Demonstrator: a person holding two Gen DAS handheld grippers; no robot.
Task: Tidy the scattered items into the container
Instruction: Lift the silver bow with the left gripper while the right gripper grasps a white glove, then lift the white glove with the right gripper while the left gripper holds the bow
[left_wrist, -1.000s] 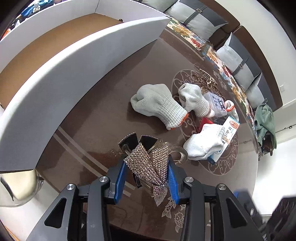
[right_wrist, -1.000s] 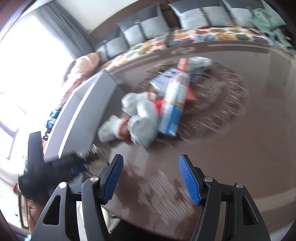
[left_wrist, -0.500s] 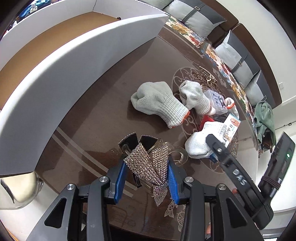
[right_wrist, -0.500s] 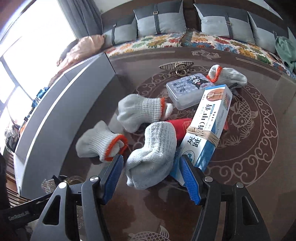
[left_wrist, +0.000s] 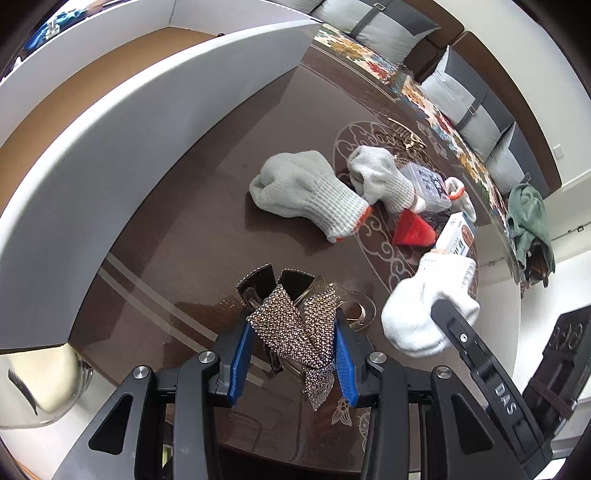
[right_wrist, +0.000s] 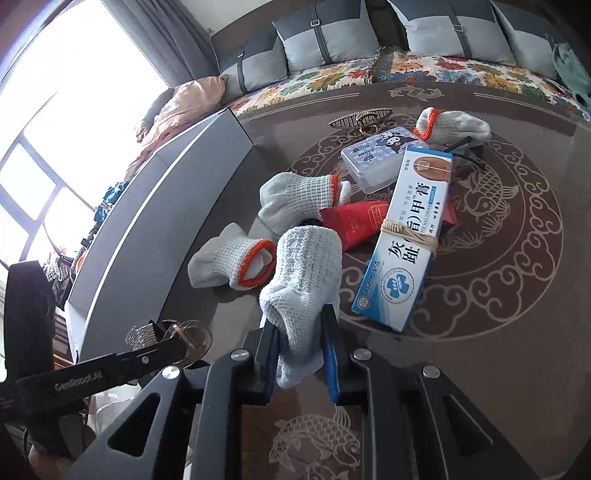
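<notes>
The right gripper (right_wrist: 300, 345) is closing on a white knit glove (right_wrist: 301, 273); the left gripper (left_wrist: 291, 350) pinches a rhinestone hair clip (left_wrist: 295, 325). Beyond lie more gloves (right_wrist: 231, 260), a blue box (right_wrist: 406, 236) and a red packet (right_wrist: 351, 221) on the brown patterned table (right_wrist: 517, 314), the white container (left_wrist: 147, 122) to the left.

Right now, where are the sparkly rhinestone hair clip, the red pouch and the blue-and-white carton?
Sparkly rhinestone hair clip (left_wrist: 295, 328): left wrist view, studded bow.
Red pouch (right_wrist: 354, 221): right wrist view, middle.
Blue-and-white carton (right_wrist: 406, 236): right wrist view, printed top face.
</notes>
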